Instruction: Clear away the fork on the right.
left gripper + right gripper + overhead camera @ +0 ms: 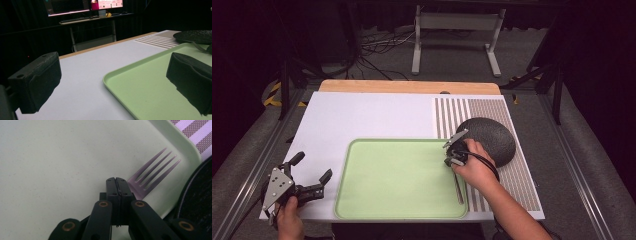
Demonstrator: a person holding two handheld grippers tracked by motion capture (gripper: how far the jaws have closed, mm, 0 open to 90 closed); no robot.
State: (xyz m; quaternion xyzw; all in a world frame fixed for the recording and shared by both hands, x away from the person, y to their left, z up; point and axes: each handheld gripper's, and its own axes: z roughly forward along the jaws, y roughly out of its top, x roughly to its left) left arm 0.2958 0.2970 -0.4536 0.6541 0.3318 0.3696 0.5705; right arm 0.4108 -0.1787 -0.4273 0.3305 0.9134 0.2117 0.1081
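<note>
A light green tray lies at the front middle of the white table top. A purplish translucent fork rests flat in the tray by its right rim, its handle running toward the front edge. My right gripper hovers low over the fork's neck, pads pressed together, and I see nothing between them; the tines stick out past its tips to the right. In the high view that right gripper sits at the tray's right edge. My left gripper rests open at the front left, beside the tray.
A dark round speckled dish lies on a brown-striped mat just right of the tray, close to my right hand. The dish rim nearly touches the tray corner. Beyond the table stand a metal frame and cables on the floor.
</note>
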